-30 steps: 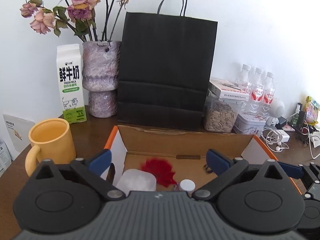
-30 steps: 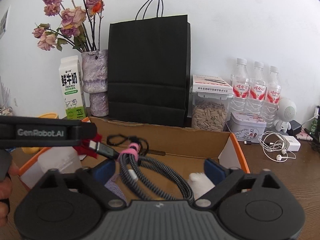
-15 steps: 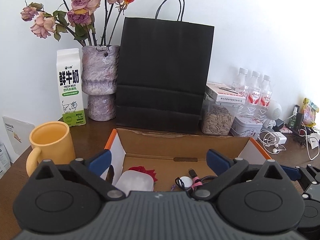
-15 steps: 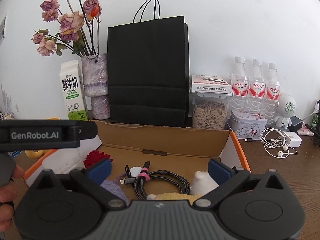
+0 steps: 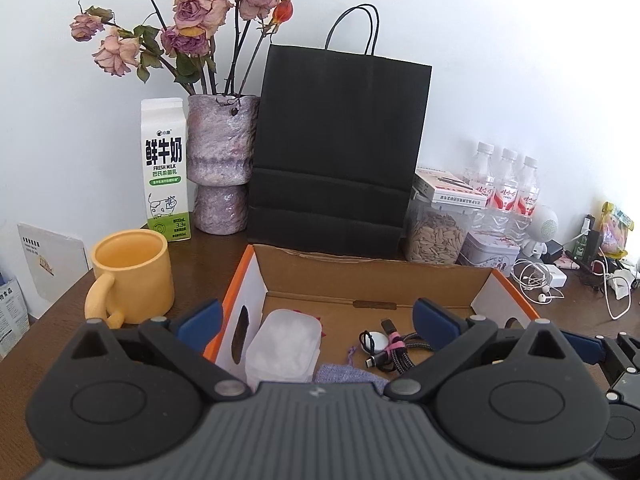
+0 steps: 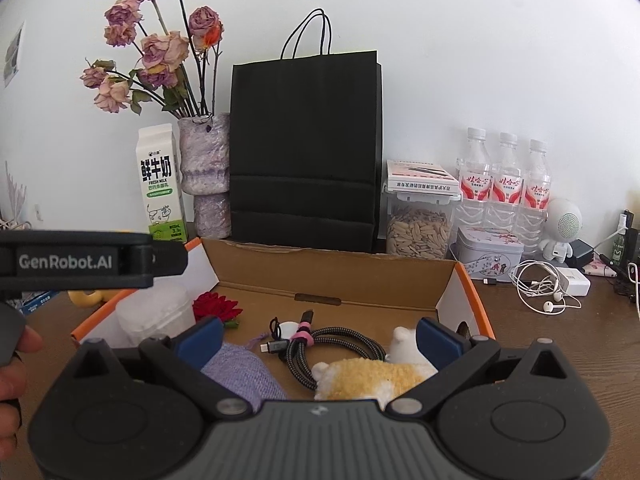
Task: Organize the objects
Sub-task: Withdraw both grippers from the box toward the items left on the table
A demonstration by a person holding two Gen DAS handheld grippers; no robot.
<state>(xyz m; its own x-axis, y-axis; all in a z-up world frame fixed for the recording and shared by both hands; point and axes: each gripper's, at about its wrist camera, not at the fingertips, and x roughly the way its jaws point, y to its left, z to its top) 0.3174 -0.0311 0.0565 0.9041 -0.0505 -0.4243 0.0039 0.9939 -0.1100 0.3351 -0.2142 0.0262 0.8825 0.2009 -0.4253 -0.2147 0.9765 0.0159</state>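
The braided cable (image 6: pixel 332 346) now lies released at centre frame in the cardboard box (image 6: pixel 336 272) — right gripper (image 6: pixel 318 338) wide, empty; left gripper (image 5: pixel 316 322) likewise, seemingly idle.

Both tools, left (image 5: pixel 316 326) and right (image 6: pixel 319 338), gape wide, holding nothing.

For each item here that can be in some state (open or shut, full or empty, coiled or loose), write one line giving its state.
Cardboard box: open, holding items.
Braided cable: coiled, tied with a pink strap, lying in the box.
Yellow mug: upright, looks empty.
Black paper bag: standing upright.
Seed jar: lid shut, nearly full.
Left gripper: jaws open, empty.
Right gripper: jaws open, empty.
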